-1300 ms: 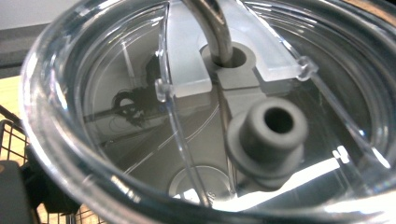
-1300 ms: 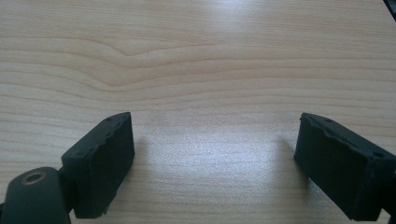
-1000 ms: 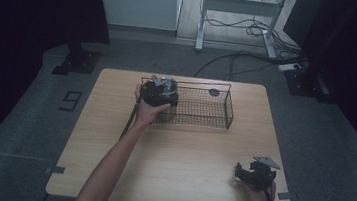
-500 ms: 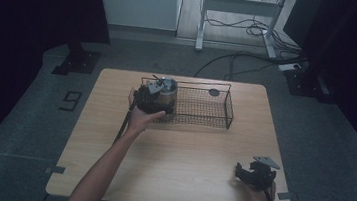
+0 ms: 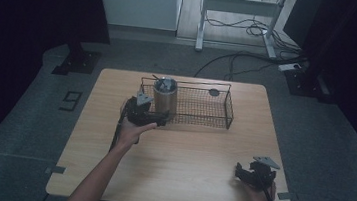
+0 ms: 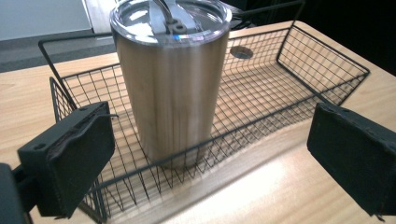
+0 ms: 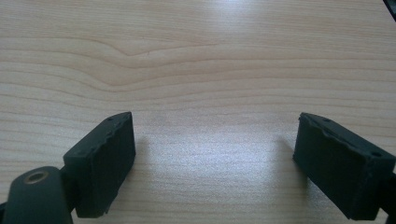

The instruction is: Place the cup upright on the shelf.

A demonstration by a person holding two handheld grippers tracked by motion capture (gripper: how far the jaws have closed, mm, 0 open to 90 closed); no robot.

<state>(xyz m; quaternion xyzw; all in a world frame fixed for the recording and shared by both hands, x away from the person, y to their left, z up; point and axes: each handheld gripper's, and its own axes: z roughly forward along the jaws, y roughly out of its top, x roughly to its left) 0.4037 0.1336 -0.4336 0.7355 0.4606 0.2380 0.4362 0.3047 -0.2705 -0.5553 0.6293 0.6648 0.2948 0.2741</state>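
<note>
A steel tumbler (image 5: 165, 96) (image 6: 173, 79) with a clear lid stands upright in the left end of a black wire basket (image 5: 217, 115) (image 6: 299, 70) on the wooden table (image 5: 179, 166). My left gripper (image 5: 157, 120) (image 6: 205, 163) is open just outside the basket's near wall, its jaws wide apart and the tumbler beyond them, untouched. My right gripper (image 5: 243, 173) (image 7: 212, 163) rests low near the table's front right corner, open, with bare wood between its jaws.
A small dark round disc (image 5: 214, 92) (image 6: 241, 52) lies on the table behind the basket's far wall. Beyond the table stand a white cabinet (image 5: 136, 0) and a metal frame with cables (image 5: 240, 16) on the grey floor.
My left gripper has let go of the tumbler and drawn back toward the person, out over the basket's near wall. The tumbler stays standing in the basket. The right gripper has not moved.
</note>
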